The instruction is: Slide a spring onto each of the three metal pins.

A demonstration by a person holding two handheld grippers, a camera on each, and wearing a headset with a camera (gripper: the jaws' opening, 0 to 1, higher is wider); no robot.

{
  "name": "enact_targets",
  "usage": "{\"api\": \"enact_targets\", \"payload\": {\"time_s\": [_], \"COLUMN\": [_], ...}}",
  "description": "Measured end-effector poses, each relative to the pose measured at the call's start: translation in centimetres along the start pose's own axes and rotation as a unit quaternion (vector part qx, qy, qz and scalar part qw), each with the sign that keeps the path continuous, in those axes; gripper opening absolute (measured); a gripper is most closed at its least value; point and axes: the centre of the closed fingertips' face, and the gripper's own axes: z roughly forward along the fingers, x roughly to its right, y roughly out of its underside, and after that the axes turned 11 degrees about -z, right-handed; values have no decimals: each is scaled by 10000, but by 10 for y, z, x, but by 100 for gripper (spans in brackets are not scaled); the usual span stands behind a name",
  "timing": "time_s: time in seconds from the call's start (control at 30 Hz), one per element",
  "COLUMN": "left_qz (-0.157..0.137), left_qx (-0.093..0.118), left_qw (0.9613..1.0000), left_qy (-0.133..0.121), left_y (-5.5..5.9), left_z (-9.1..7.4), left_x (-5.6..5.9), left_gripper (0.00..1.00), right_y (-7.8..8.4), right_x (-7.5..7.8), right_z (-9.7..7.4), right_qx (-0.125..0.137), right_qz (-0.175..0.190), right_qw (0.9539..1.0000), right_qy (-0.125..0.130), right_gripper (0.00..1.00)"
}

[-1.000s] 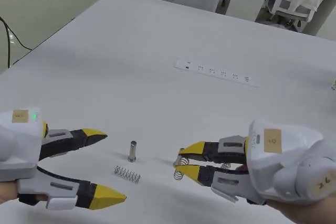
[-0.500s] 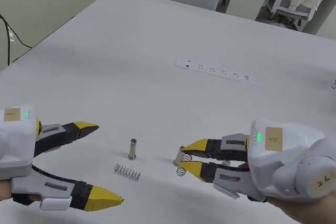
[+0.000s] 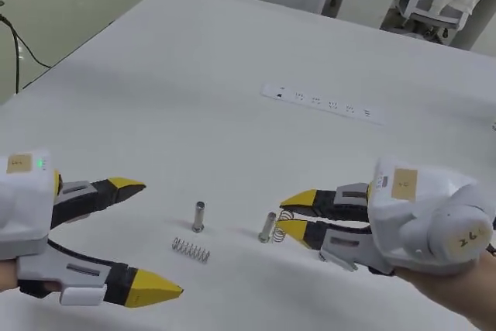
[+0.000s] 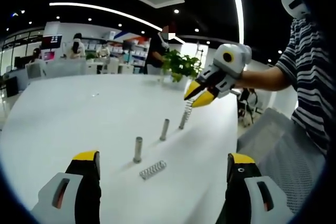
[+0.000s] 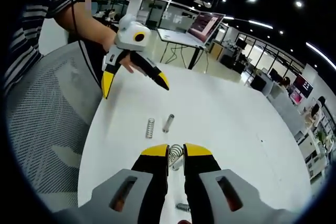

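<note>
Held spring [image 4: 186, 113] upright, loose spring [image 3: 190, 249] lying flat

The worktop [image 3: 232, 75] was white, smooth and matt, with a faint sheen. The left-hand pin [image 3: 198, 217] and the right-hand pin [image 3: 267, 227] looked like bare grey metal, satin rather than polished. The loose spring [image 3: 191, 250] and the held spring [image 5: 176, 151] were thin, bright coiled wire. The left gripper [image 3: 151, 238] and the right gripper [image 3: 288, 213] had glossy white plastic housings and matt black-and-grey jaws with yellow tips. The power strip [image 3: 322, 105] was white plastic. The chair back [image 5: 42, 108] was grey woven mesh, and the sleeve [image 4: 304, 77] was striped cloth.
</note>
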Motion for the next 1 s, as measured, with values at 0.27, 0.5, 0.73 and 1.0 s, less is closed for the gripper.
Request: {"api": "enact_targets", "payload": {"time_s": [0.27, 0.5, 0.73, 1.0], "left_qz": [16, 21, -8, -23], "left_qx": [17, -24, -11, -9], "left_qw": [10000, 10000, 10000, 10000], "left_qy": [-16, -37, -56, -61], "left_y": [-3, -2, -2, -2], "left_z": [0, 0, 0, -1], "left_x": [0, -1, -2, -2], "left_gripper": [98, 98, 98, 98], "right_y": [4, 10, 13, 15], "right_x": [23, 30, 31, 29], "right_z": [6, 11, 14, 18], "right_qx": [-26, -83, -99, -89], "right_qz": [285, 427, 492, 550], "right_qw": [9992, 9984, 9981, 9979], "right_qy": [293, 355, 360, 336], "right_gripper": [8, 8, 8, 8]}}
